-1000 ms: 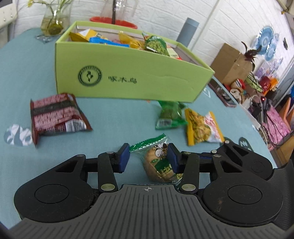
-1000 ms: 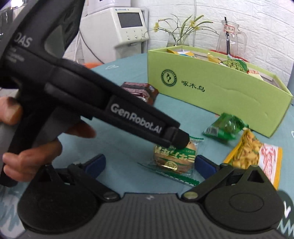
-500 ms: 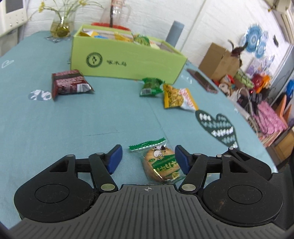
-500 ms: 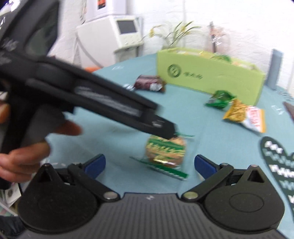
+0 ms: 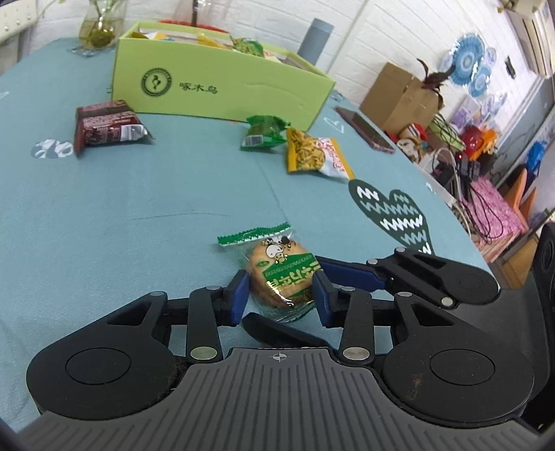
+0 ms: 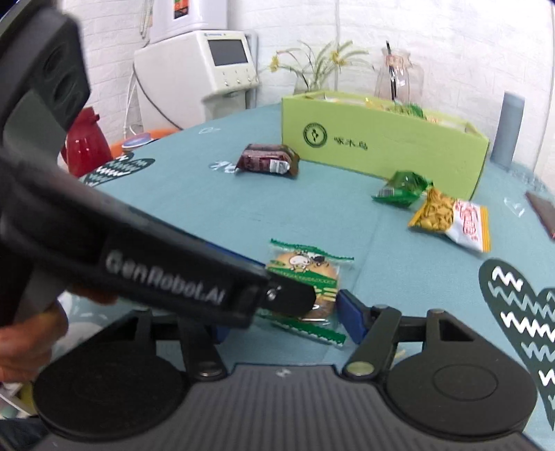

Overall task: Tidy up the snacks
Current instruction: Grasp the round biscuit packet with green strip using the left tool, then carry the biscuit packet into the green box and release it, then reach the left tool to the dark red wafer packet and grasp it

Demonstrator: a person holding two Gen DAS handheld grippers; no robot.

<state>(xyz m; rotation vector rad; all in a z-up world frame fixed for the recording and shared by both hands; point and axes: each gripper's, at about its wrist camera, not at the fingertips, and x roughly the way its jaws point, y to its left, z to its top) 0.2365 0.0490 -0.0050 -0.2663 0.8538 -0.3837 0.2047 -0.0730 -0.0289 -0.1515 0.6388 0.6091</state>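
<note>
A round biscuit in a clear and green wrapper (image 5: 282,274) lies on the teal tablecloth close in front. My left gripper (image 5: 281,295) has its blue pads against both sides of the biscuit pack. In the right wrist view the same pack (image 6: 305,277) lies between the fingers of my right gripper (image 6: 291,322), whose left finger is hidden behind the left tool; its right pad (image 6: 350,315) is beside the pack's edge. The green snack box (image 5: 222,83) stands far back with several packs inside.
A dark red pack (image 5: 107,126), a green pack (image 5: 262,133) and a yellow pack (image 5: 314,154) lie on the cloth before the box. A phone (image 5: 364,128) lies at the right edge. A vase (image 5: 100,31) and a grey cylinder (image 5: 317,40) stand behind the box.
Both grippers have pulled back from the box toward the near table edge. My left gripper opened, then closed on the biscuit pack again. My right gripper narrowed around the same pack.
</note>
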